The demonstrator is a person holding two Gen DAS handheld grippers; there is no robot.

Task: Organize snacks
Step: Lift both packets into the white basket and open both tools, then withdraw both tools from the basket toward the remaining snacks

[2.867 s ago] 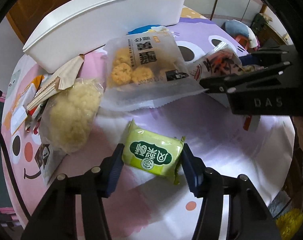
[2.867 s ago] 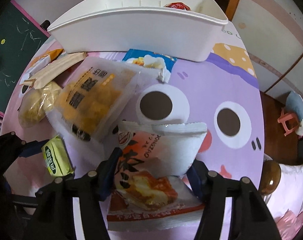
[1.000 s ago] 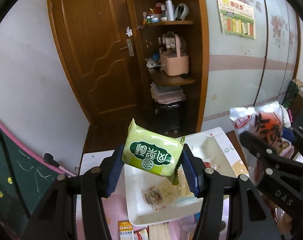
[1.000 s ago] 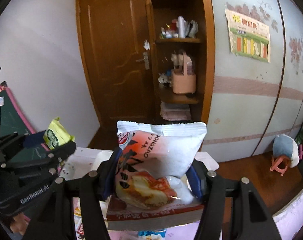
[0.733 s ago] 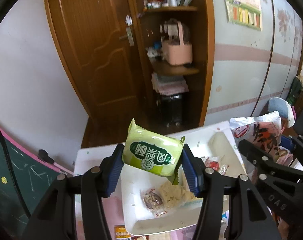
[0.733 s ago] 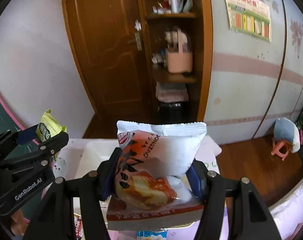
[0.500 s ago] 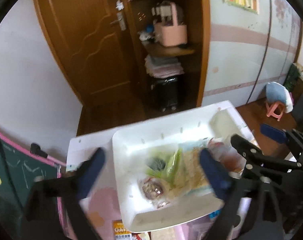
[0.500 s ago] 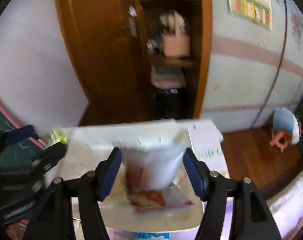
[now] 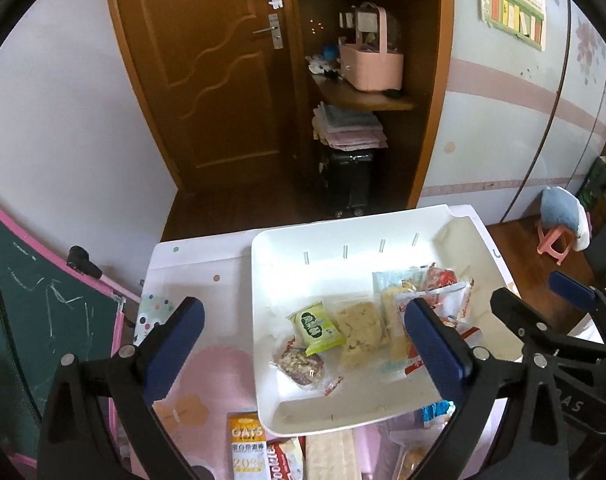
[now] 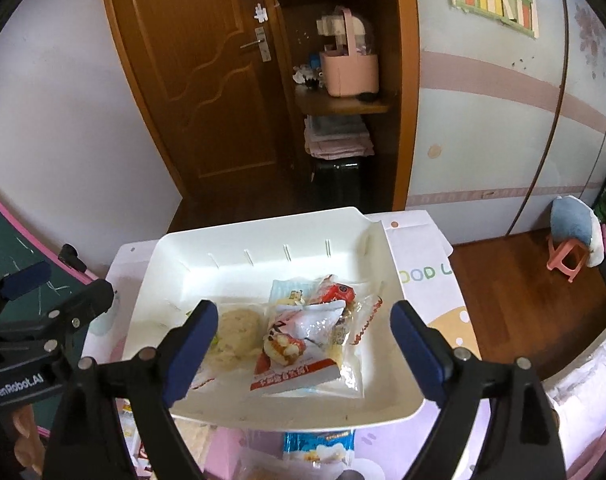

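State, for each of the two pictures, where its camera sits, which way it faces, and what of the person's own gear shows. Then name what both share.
Left wrist: on the left tongs, facing down at the white bin; the right tongs show too.
Right wrist: on the right tongs, facing down at the bin; the left tongs show too.
Shared: bin, wooden door.

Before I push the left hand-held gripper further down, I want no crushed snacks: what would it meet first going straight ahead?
Probably the green snack packet lying in the white bin, roughly centred between the open left hand-held gripper; depth is hard to judge.
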